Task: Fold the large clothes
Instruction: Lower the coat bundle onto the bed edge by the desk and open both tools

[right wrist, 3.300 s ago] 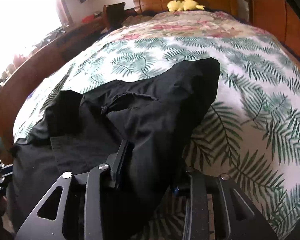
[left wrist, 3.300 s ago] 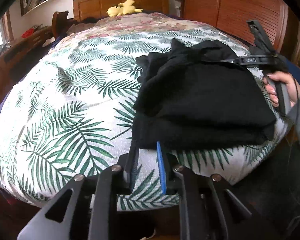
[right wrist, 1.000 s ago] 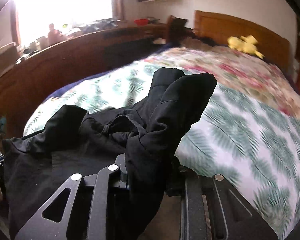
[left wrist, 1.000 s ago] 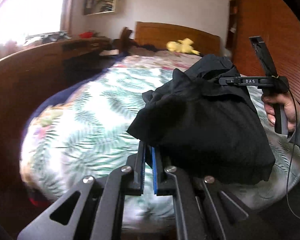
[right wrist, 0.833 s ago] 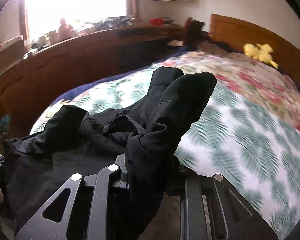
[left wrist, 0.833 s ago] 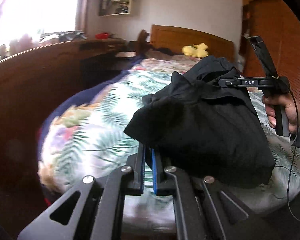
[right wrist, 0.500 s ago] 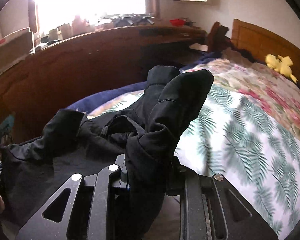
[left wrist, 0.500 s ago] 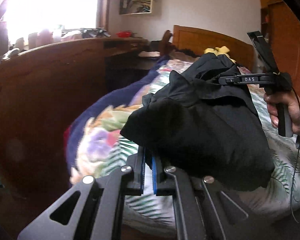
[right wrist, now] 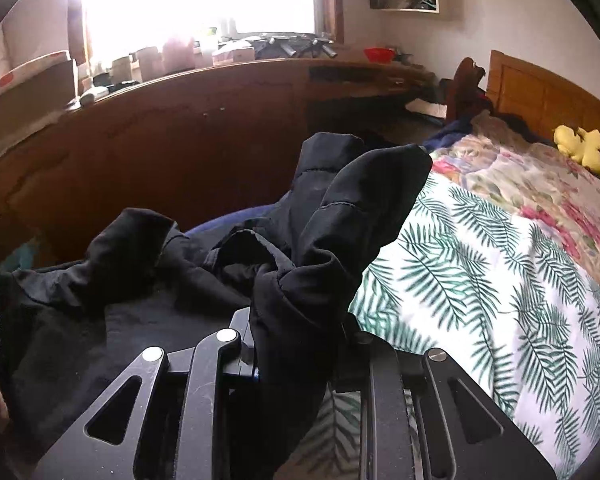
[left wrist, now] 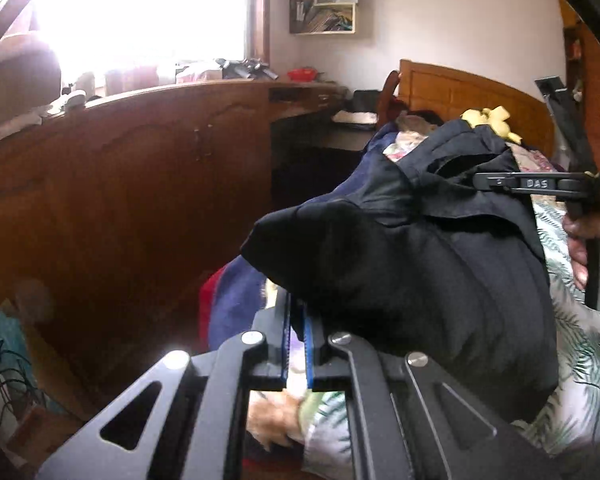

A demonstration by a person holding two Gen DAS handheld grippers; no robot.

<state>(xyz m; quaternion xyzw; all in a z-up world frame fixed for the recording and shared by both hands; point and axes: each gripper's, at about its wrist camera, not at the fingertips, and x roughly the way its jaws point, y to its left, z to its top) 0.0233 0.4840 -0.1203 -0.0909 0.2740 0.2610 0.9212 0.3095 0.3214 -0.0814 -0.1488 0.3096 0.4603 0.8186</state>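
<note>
Two close wrist views, facing along fingers, sharing bed (right wrist: 500, 264), garment (left wrist: 420, 264)

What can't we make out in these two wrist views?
- Right tongs, right view: pads buried in the black garment.
- Garment's lower hem, left view: cut off behind the left tongs.
- Left tongs, right view: only a sliver at the left edge.
- Items on the counter: washed out by window glare.
- Bed foot: hidden by the garment.

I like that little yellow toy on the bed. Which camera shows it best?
The right wrist view: the yellow plush toy lies in full sight by the wooden headboard. In the left wrist view the black garment hides most of it, so only its top peeks out.
</note>
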